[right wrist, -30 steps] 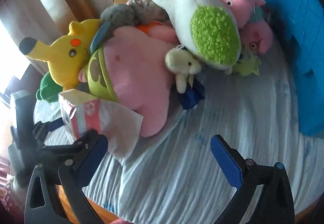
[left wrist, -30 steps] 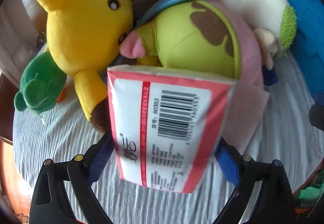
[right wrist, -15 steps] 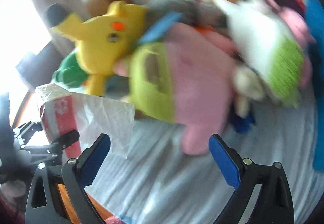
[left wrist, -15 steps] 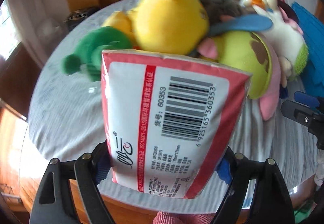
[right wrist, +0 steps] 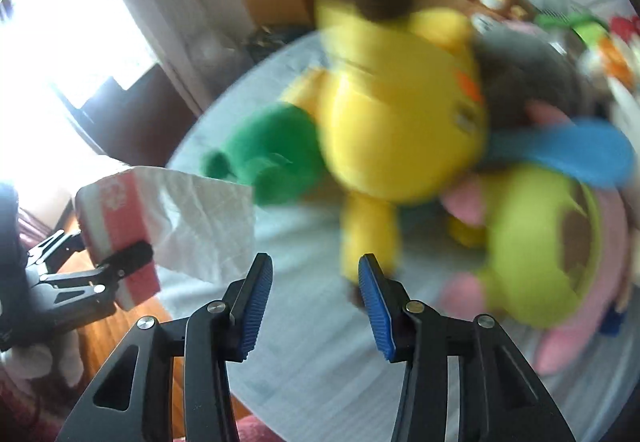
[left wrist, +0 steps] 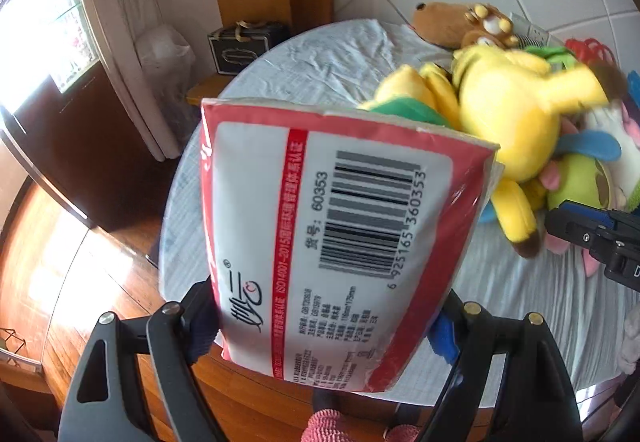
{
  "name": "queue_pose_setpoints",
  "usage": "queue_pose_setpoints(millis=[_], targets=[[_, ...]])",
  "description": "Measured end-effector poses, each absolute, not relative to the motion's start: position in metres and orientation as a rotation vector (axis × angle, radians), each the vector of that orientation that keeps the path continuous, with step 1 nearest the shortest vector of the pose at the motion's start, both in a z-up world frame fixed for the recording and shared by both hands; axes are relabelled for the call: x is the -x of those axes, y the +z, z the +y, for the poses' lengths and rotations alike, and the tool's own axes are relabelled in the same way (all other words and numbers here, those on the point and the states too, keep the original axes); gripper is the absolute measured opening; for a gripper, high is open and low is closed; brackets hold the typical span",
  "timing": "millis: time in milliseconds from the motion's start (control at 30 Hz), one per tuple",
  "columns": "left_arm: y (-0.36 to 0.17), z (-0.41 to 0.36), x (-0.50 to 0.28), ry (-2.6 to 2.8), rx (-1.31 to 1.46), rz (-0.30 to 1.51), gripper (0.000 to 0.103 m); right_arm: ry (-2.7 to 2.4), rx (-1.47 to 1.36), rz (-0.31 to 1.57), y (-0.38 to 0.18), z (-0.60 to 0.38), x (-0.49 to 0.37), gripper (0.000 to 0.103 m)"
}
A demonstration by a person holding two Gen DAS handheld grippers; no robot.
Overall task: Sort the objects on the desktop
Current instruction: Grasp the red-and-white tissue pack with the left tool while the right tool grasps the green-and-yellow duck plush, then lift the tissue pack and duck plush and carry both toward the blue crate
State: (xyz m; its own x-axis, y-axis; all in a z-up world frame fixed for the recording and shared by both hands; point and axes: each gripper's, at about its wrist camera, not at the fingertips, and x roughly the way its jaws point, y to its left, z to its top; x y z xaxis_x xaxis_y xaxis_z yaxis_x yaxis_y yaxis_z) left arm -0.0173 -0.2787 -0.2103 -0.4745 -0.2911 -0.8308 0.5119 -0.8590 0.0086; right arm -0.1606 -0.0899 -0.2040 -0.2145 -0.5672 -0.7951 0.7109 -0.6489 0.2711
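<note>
1. The left gripper (left wrist: 324,326) has its jaws clamped on a red-and-white tissue pack (left wrist: 332,242), gripping the pack's lower sides; the barcode panel faces the left wrist camera.
2. The tissue pack is held in the air over the near-left edge of the round desk (left wrist: 328,54), which is covered in a pale striped cloth.
3. In the right wrist view, a white tissue sheet (right wrist: 208,214) sticks out of the pack (right wrist: 120,230) toward the desk.
4. The right gripper (right wrist: 316,302) holds nothing; its jaws stand at a narrow gap over the desk's near side, just beside the tissue pack.
5. A yellow plush (left wrist: 516,122) lies on the desk beyond the tissue pack, touching a green plush (right wrist: 268,158) on its left.
6. A lime-and-pink plush (right wrist: 536,242) lies to the right of the yellow plush, with a blue piece (right wrist: 576,154) above it.
7. A brown plush (left wrist: 452,22) lies at the far side of the desk, behind the yellow plush.
8. The right wrist view is blurred, so finer detail of the toys cannot be told.
</note>
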Motion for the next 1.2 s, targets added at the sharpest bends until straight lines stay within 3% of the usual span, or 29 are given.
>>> queue_pose_setpoints(millis=[433,767,1000,1200], targets=[[-0.192,-0.399,0.011,-2.298,-1.141,0.361,0.083,-2.027,-1.204,0.205,-0.189,-0.215,0.187,0.046],[-0.219,-0.455,0.08,-2.409,-1.259,0.345,0.083,-2.176,-1.34,0.243,-0.213,-0.256,0.235,0.047],[-0.25,-0.475,0.148,-2.54,-1.451,0.209,0.083,-2.306,-1.553,0.253,-0.245,-0.279,0.259,0.073],[-0.268,-0.474,0.181,-2.601,-1.553,0.127,0.083,-2.333,-1.701,0.366,-0.272,-0.286,0.271,0.084]])
